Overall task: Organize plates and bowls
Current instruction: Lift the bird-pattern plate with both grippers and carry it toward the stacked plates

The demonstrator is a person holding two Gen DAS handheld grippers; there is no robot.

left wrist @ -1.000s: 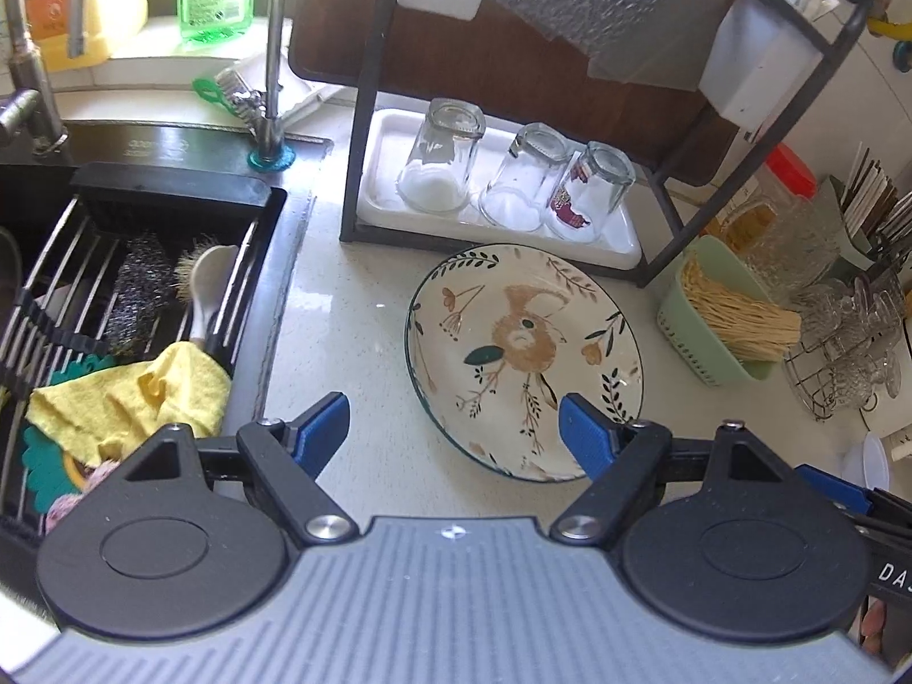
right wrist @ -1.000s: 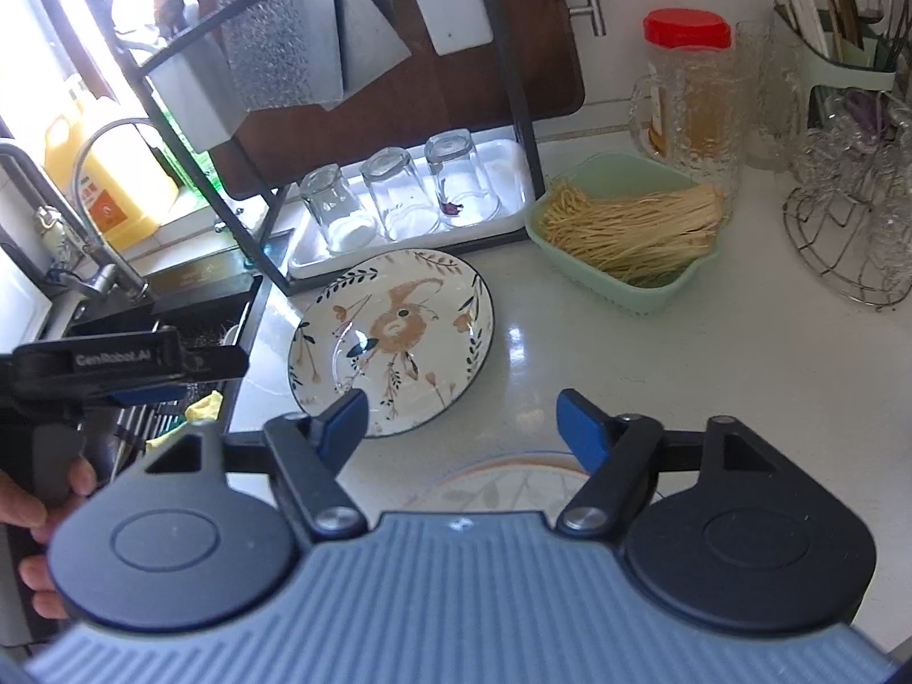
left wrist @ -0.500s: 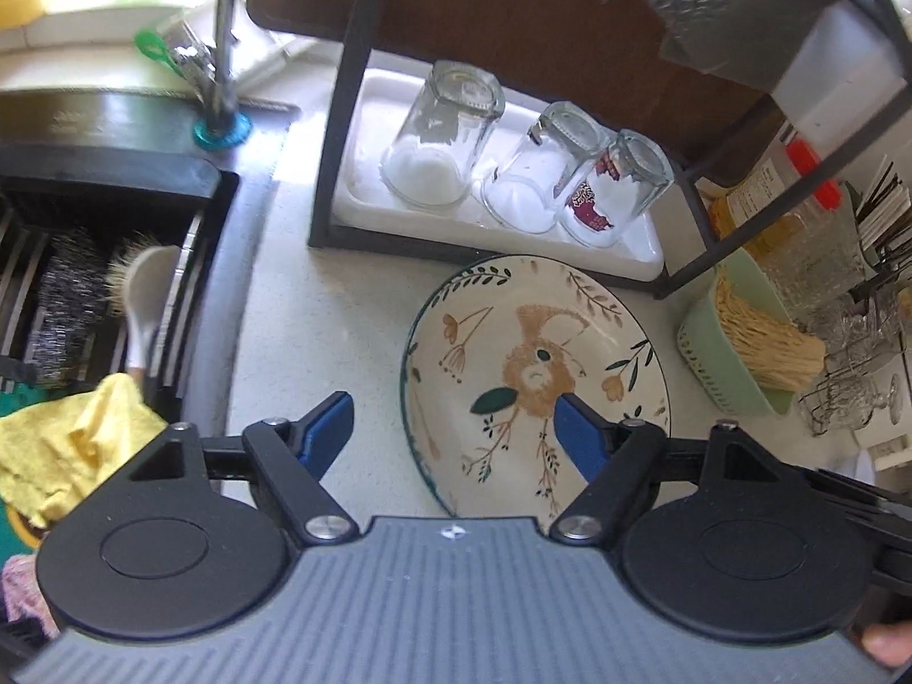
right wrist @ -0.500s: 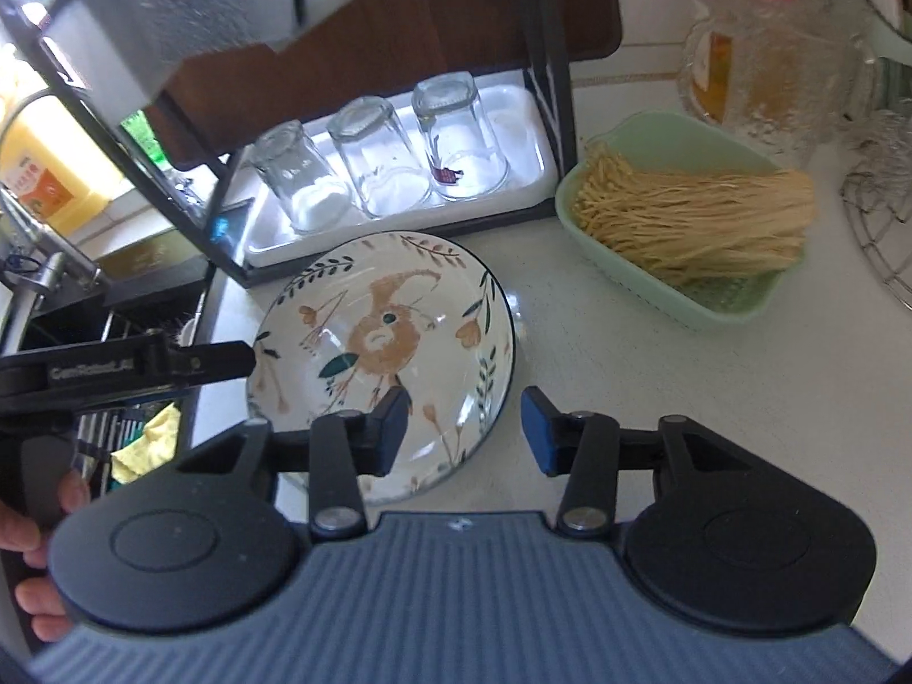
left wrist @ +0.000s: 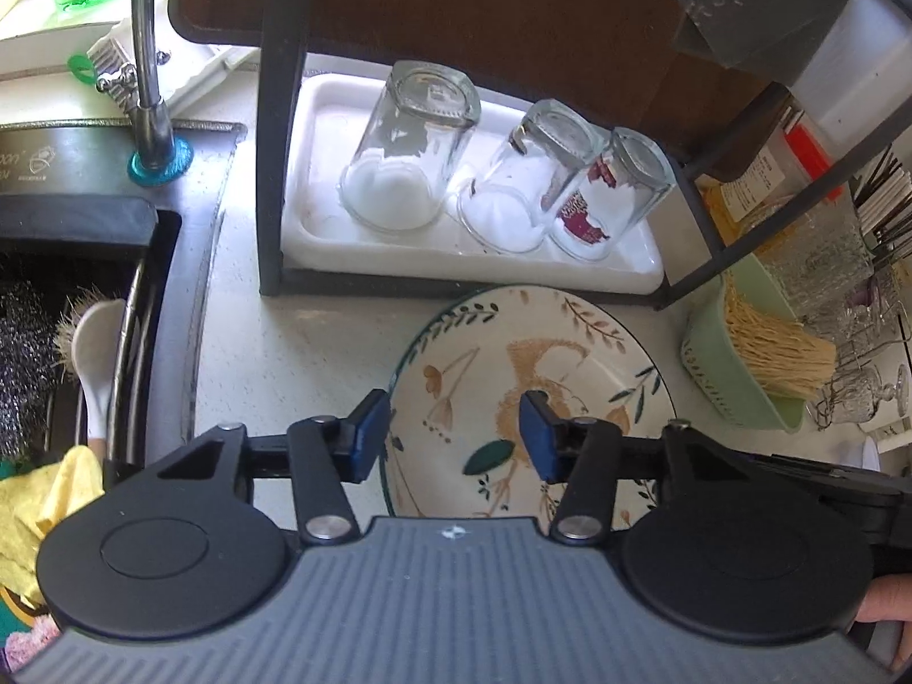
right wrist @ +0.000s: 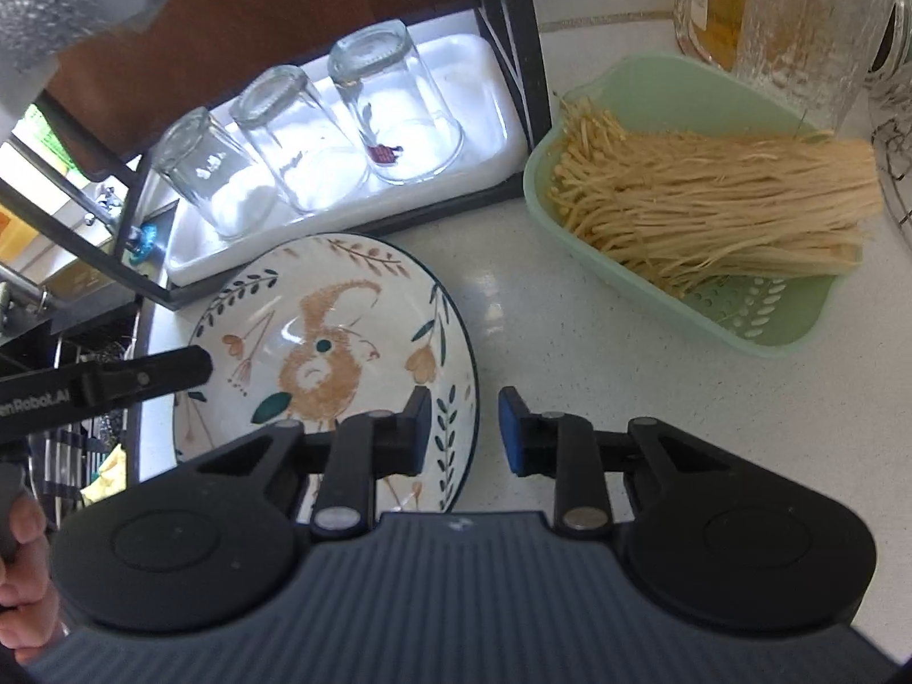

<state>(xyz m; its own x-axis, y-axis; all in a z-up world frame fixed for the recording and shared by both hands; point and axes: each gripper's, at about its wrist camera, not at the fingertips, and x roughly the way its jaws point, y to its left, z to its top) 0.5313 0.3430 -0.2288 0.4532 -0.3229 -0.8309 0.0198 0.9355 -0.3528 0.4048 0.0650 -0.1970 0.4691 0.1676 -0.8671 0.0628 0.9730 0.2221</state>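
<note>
While both claws narrow on opposite sides of the plate [left wrist: 547, 376], which lies flat on the bench [right wrist: 541, 308] just in front of the rack tray [left wrist: 319, 239] of upturned glasses [left wrist: 410, 148], neither has a firm hold that can be seen. The left claw [left wrist: 453, 436] straddles the plate's left rim, its jaws closing, one pad outside the edge and one over the painted face, with clear gaps on both sides. The right claw [right wrist: 463, 430] straddles the right rim the same way, jaws closing and much nearer together, though pad contact cannot be confirmed. The likely trouble is a glazed, shallow rim slipping out if the pads bite too near the edge, or the plate tipping if one side lifts before the other; a shove forward could knock it into the tray, and the noodle basket [right wrist: 758, 336] sits near on the right. Compared with a second ago, both claws have dropped lower and moved in over the plate, which now fills more of each view, and both sets of jaws have drawn in from a wide spread, the right far more than the left. The plate itself has not shifted.
</note>
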